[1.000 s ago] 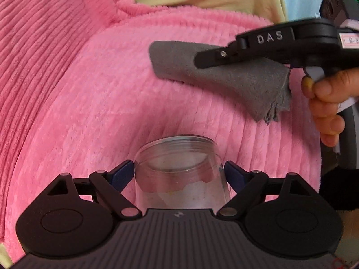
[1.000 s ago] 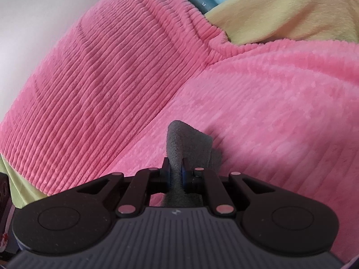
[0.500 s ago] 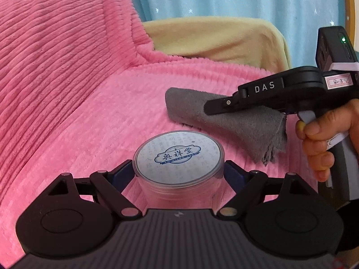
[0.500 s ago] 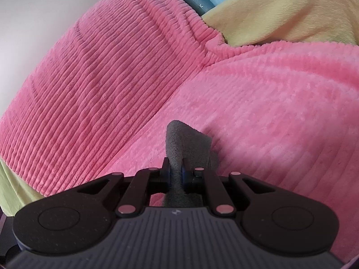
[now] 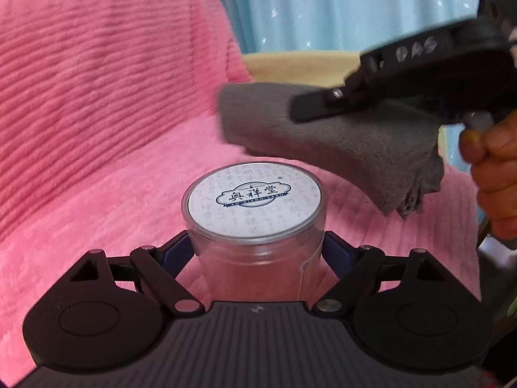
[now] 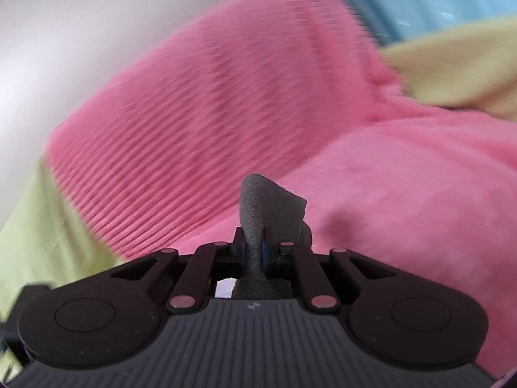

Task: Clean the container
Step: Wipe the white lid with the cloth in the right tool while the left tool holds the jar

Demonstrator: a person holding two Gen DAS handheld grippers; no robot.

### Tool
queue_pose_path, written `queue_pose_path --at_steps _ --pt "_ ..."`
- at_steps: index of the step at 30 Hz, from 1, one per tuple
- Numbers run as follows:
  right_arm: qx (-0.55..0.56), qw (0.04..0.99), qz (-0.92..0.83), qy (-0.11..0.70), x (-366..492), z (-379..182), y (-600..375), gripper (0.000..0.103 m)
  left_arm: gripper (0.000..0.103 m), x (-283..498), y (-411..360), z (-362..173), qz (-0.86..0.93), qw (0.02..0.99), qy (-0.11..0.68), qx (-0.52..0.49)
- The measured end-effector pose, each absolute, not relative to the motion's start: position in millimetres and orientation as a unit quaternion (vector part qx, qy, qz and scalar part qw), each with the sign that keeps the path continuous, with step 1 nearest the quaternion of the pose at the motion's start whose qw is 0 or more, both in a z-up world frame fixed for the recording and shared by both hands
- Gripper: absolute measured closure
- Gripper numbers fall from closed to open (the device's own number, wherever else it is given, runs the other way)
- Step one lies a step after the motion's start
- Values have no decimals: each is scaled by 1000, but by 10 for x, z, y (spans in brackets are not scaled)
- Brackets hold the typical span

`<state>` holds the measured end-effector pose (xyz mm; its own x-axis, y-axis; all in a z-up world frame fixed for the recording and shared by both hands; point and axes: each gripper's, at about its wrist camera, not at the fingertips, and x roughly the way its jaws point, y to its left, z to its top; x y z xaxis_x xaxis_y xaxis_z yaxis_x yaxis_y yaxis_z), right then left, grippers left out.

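Note:
A clear plastic container point(image 5: 255, 258) with a white printed lid point(image 5: 255, 200) stands upright between the blue pads of my left gripper point(image 5: 257, 249). The jaws are closing on it and press on both its sides. My right gripper point(image 5: 310, 110), held by a person's hand point(image 5: 491, 174), comes in from the right, above and behind the lid. It is shut on a folded grey cloth point(image 5: 355, 142), which hangs just behind the lid's far edge. In the right wrist view the cloth point(image 6: 265, 203) sticks out between the right gripper's point(image 6: 253, 245) pinched pads.
A pink ribbed blanket point(image 5: 97, 113) covers the seat and backrest under and behind the container. Yellow fabric point(image 6: 452, 74) lies at the back, with a light blue curtain point(image 5: 323, 6) beyond it. A white wall point(image 6: 48, 48) shows on the left in the right wrist view.
The container has tipped so its printed lid now faces the camera. The right gripper with the cloth has risen and come closer, over the far side of the lid.

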<state>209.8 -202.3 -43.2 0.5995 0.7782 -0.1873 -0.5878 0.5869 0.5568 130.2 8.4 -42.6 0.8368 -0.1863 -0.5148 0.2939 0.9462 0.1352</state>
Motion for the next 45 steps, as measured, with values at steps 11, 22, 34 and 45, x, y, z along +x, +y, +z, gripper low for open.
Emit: queue_pose_path --at_steps 11,22,34,45 --pt "115 861 441 225 1941 -373 -1683 96 18 1465 168 -484 -144 953 245 105" --pt "143 829 488 234 2041 -413 -1474 97 18 1460 122 -475 -137 954 248 103" --pt "139 862 436 218 2181 -410 -1604 97 18 1465 108 -493 -139 954 243 104" --pt "137 820 499 246 1926 -382 -1808 96 18 1509 131 -487 -141 953 248 99"
